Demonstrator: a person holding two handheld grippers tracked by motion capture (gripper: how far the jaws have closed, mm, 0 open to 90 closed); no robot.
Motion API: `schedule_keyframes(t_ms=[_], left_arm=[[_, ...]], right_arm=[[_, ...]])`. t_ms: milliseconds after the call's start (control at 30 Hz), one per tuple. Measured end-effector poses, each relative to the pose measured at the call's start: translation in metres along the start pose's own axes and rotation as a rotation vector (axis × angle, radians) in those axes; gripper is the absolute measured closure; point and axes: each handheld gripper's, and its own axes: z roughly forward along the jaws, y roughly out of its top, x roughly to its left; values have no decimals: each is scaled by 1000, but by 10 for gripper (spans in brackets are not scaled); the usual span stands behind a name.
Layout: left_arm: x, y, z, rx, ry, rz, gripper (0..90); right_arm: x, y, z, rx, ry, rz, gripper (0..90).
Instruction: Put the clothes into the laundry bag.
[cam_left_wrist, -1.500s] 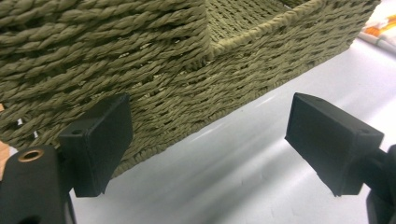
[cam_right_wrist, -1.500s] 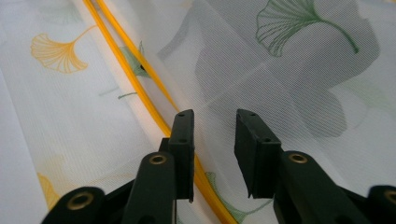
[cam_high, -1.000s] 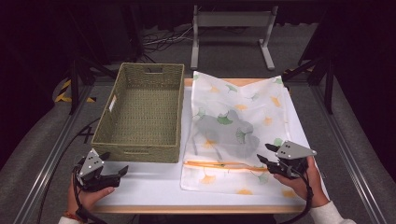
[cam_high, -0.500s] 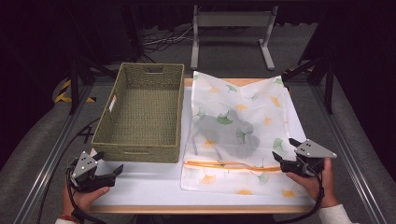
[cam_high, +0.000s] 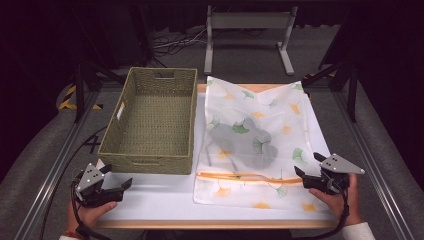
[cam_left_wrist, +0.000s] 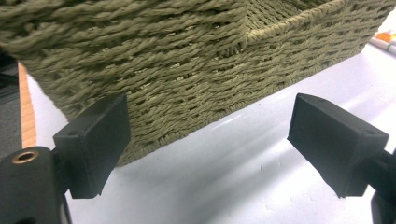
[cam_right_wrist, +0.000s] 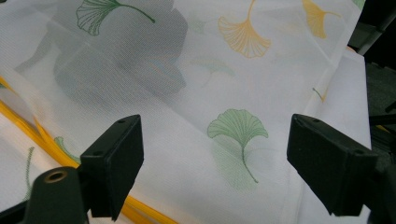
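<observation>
A mesh bag (cam_high: 257, 145) printed with ginkgo leaves lies flat on the right half of the tabletop (cam_high: 160, 200), an orange zipper (cam_high: 250, 176) across its near end and a dark grey bundle (cam_high: 245, 142) showing through the fabric inside it; just beside it on the left stands a woven basket (cam_high: 150, 162), nothing in it. The right tool (cam_high: 306, 170) hangs at the bag's near right edge, its jaws just opened wide with nothing between them; the left tool (cam_high: 119, 179) sits wide too, near the basket's front wall, gripping nothing.

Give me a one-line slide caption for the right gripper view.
Open right gripper poised over a white mesh bag printed with ginkgo leaves, beside its orange zipper.
</observation>
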Motion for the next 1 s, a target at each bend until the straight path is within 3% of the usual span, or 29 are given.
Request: schedule_keyframes(t_ms=[267,1000], left_arm=[[2,1,0,-1,26,-4,123],[4,0,3,21,39,-19,112]], right_arm=[[2,-1,2,7,-4,-23,175],[4,0,3,4,-2,-27,156]])
